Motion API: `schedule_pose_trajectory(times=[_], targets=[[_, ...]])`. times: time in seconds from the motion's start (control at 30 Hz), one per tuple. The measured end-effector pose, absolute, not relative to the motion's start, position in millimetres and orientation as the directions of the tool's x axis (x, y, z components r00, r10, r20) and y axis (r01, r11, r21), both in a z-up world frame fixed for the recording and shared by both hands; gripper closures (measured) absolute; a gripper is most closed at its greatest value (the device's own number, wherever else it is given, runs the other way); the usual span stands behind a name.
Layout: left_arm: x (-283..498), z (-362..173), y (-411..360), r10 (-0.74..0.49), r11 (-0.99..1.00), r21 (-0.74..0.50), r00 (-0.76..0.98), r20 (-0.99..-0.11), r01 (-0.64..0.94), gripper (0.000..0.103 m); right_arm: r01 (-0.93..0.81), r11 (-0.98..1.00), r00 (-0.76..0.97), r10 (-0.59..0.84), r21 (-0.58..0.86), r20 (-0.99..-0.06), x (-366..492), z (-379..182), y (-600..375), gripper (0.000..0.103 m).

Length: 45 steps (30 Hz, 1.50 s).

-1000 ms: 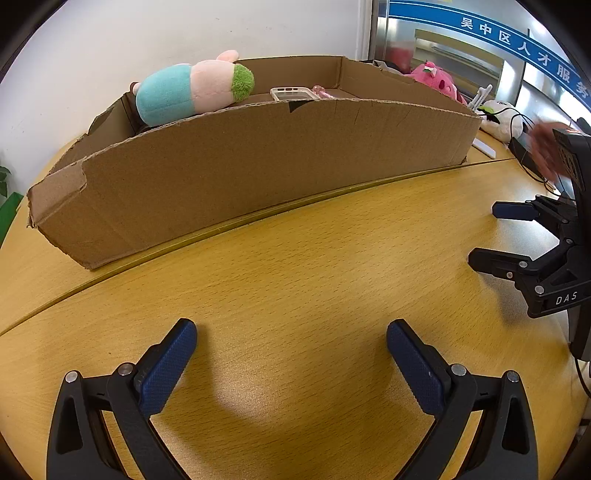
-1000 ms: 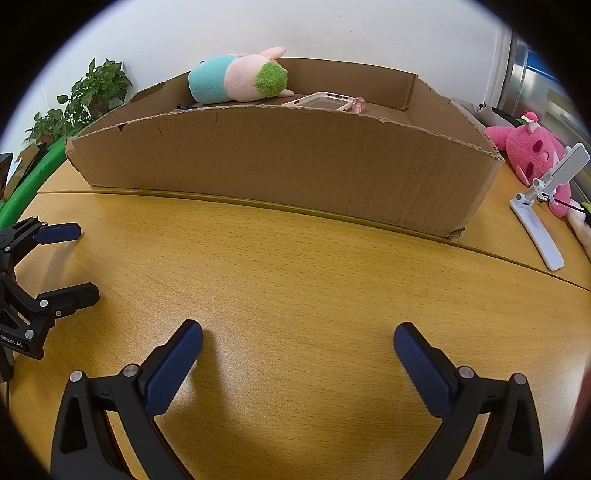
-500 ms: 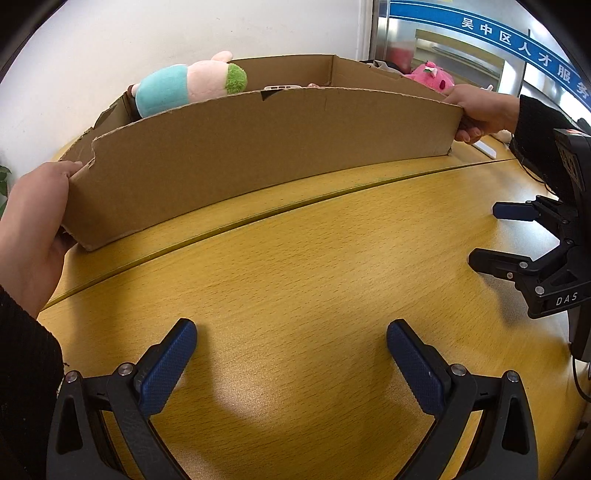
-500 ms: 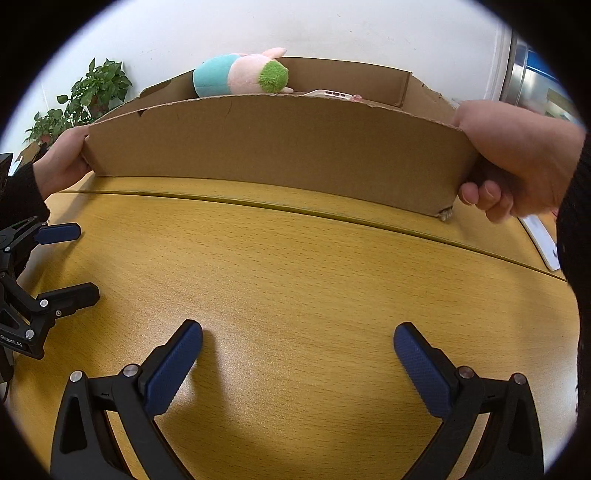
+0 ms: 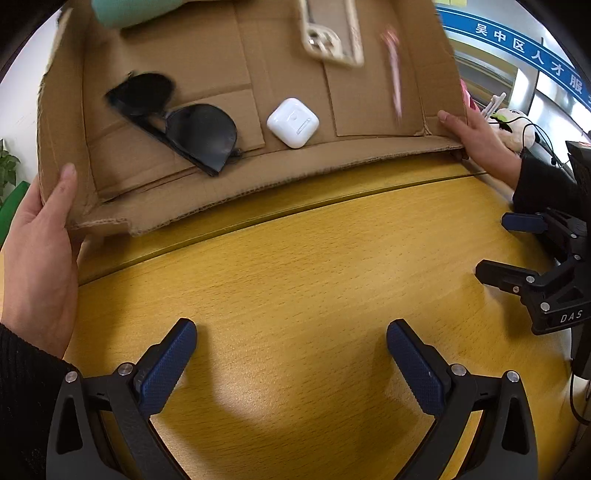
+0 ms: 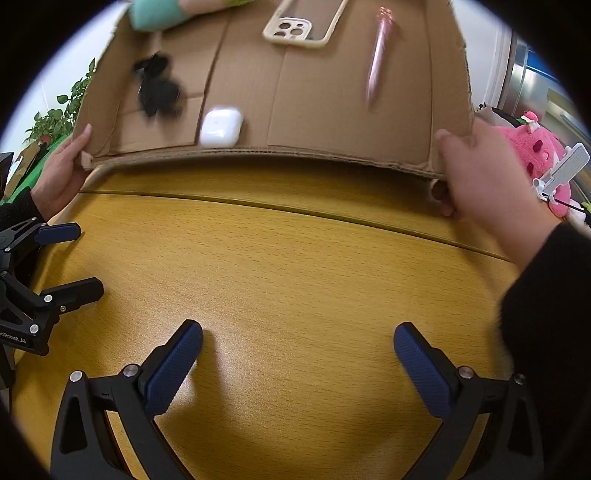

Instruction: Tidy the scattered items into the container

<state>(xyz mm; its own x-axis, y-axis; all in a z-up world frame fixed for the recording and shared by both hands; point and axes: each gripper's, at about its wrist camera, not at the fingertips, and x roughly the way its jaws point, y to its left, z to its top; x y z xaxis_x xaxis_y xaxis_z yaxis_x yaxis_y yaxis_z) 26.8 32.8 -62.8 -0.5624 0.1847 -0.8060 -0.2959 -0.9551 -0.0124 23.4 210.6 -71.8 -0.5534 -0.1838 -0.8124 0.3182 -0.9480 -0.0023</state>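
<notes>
Two bare hands (image 5: 40, 266) (image 6: 476, 177) tip the cardboard box (image 5: 221, 48) (image 6: 317, 92) towards me, its open side facing the grippers. Inside lie black sunglasses (image 5: 177, 125) (image 6: 157, 88), a white earbud case (image 5: 293, 122) (image 6: 220, 126), a beige phone case (image 5: 330, 33) (image 6: 303, 26), a pink pen (image 5: 393, 70) (image 6: 377, 62) and a teal plush (image 5: 129, 11) (image 6: 159, 13). My left gripper (image 5: 291, 365) rests open and empty on the table. My right gripper (image 6: 297, 369) does the same.
The yellow wooden table (image 5: 314, 280) has a seam running across below the box. A pink plush (image 6: 535, 155) and a white phone stand (image 6: 561, 170) sit at the right. A green plant (image 6: 59, 114) stands at the far left.
The hands have tilted the box forward so its inside now faces me. The items slide down inside it. Both grippers have stayed still on the table.
</notes>
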Motion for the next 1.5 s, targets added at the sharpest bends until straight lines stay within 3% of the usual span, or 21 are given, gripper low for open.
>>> schedule_pose_trajectory(times=[1.5], targets=[[26.5, -66.6, 43.0, 0.167, -0.963, -0.01, -0.568, -0.806, -0.268, 0.0, 0.331, -0.944, -0.552, -0.192, -0.002, -0.811, 21.4, -82.9, 205.5, 0.0]])
